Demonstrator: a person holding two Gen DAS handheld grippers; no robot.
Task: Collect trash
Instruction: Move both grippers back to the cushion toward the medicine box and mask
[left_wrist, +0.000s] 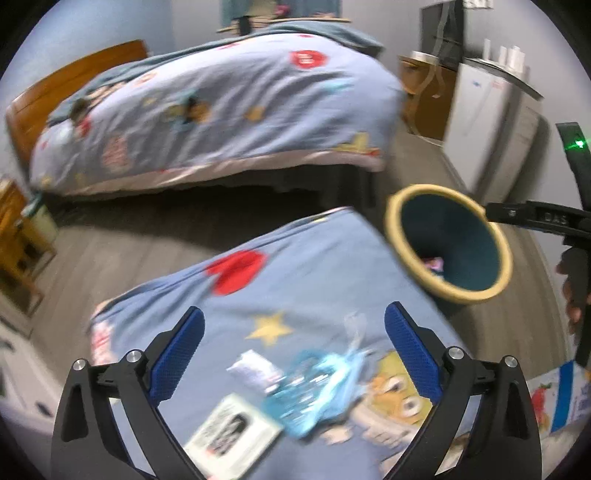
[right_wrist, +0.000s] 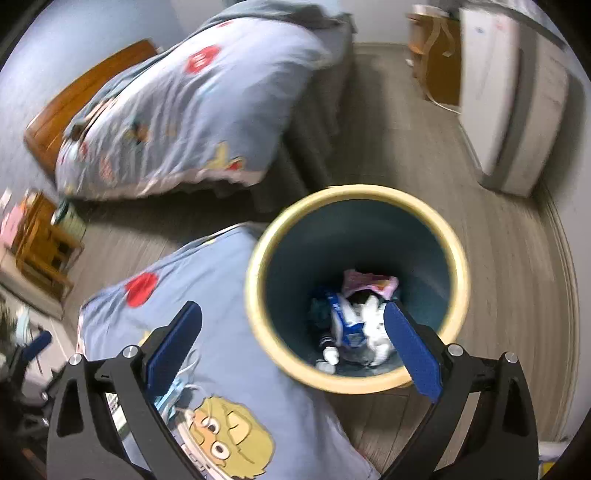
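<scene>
The crinkly blue plastic wrapper (left_wrist: 314, 387) lies on the near bed's cartoon-print quilt (left_wrist: 295, 280), directly between and just ahead of the left gripper (left_wrist: 293, 354) — jaws wide, nothing held. A white card (left_wrist: 232, 435) sits just beside it. The right gripper (right_wrist: 291, 350), also agape and empty, hovers over the yellow-rimmed bin (right_wrist: 258, 295) — smooth, round, part-filled.

Bedspread (left_wrist: 317, 280): matt printed cloth, creased. Bin (right_wrist: 255, 302): smooth plastic, cream rim, dark teal inside. Wrapper (left_wrist: 314, 387): glossy clear-blue film. Card (left_wrist: 232, 435): matt paper. Tongs pads (left_wrist: 413, 354): blue textured rubber-like; arms matt black plastic, shiny metal screws. Headboard (left_wrist: 74, 85): varnished wood.
</scene>
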